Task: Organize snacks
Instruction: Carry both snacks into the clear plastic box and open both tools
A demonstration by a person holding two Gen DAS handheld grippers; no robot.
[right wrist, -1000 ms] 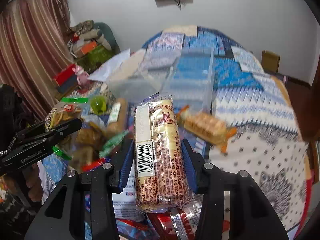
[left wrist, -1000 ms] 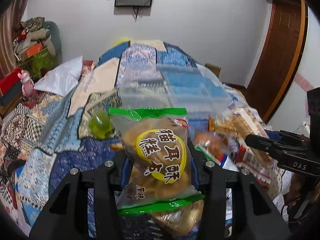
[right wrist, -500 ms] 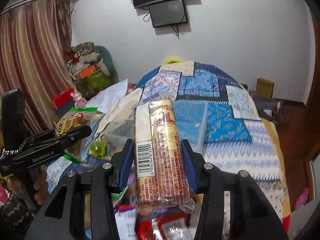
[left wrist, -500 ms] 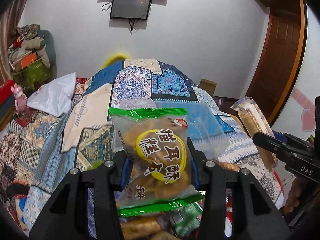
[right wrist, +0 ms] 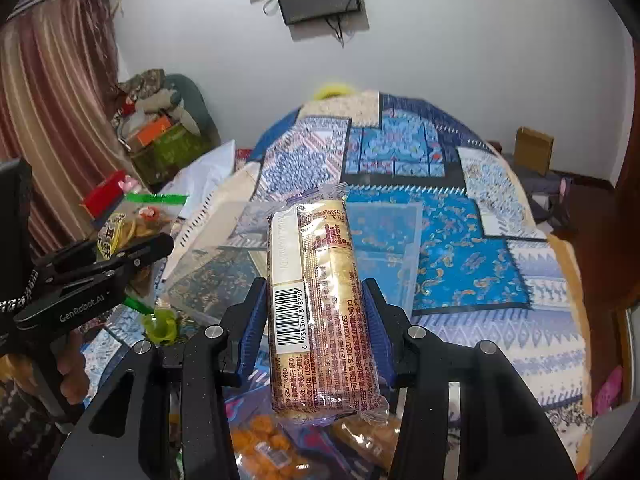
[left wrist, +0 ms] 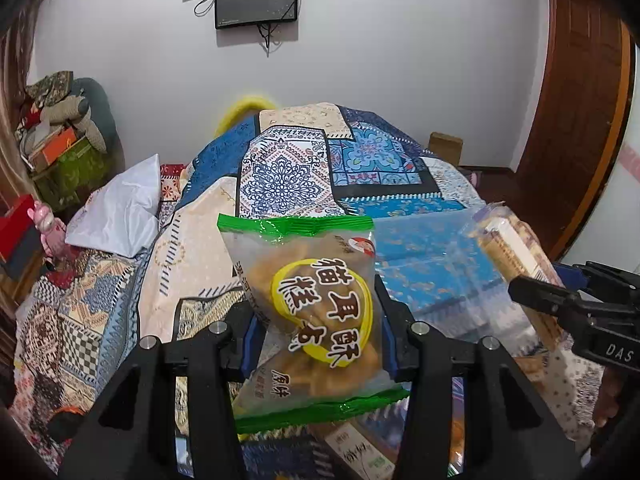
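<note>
My left gripper point(left wrist: 318, 338) is shut on a clear bag of fried snacks point(left wrist: 316, 312) with green edges and a yellow label, held up above the bed. My right gripper point(right wrist: 316, 320) is shut on a long pack of biscuits point(right wrist: 316, 312) with a barcode, also lifted. Each gripper shows in the other's view: the right one with its biscuit pack point(left wrist: 516, 256) at the right, the left one point(right wrist: 92, 272) at the left. A clear plastic container point(right wrist: 384, 236) lies on the quilt just beyond both. More snack packets point(right wrist: 264, 448) lie below the grippers.
The bed carries a blue patchwork quilt point(left wrist: 360, 160) and a white pillow point(left wrist: 120, 208) at the left. A green jelly cup point(right wrist: 162, 324) sits near the pile. Clutter is stacked by the curtain point(right wrist: 52, 92); a cardboard box point(right wrist: 534, 150) and a wooden door point(left wrist: 580, 100) stand at the right.
Both grippers have risen and moved forward with their packs still held. The snack pile has dropped toward the bottom of both views and the clear container lies closer.
</note>
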